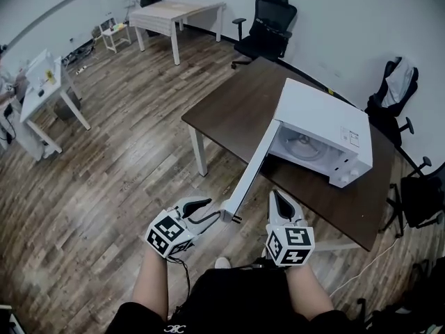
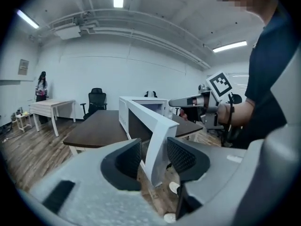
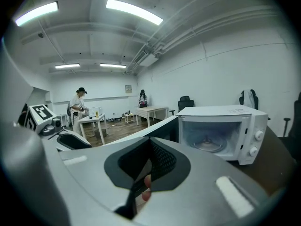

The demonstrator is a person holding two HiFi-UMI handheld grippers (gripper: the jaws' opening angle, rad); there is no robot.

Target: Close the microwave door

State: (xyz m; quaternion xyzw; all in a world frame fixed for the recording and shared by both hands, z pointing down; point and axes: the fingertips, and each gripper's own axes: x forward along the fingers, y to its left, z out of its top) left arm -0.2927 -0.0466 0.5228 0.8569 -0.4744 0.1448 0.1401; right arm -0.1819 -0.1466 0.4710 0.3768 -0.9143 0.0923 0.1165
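Over on the left, the left gripper [image 1: 211, 211] stands open astride the free edge of the microwave door [image 1: 252, 171], swung wide from the microwave [image 1: 327, 113] on the dark table [image 1: 233, 106]; the right gripper [image 1: 279, 199] is closed, empty.

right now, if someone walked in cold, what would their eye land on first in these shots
First, the white microwave on the dark brown table, right of centre in the head view, with its door swung wide open toward the person. Next, the left gripper at the door's free edge: its jaws stand apart with that edge between them, not visibly clamped. The right gripper hovers beside it, jaws together.
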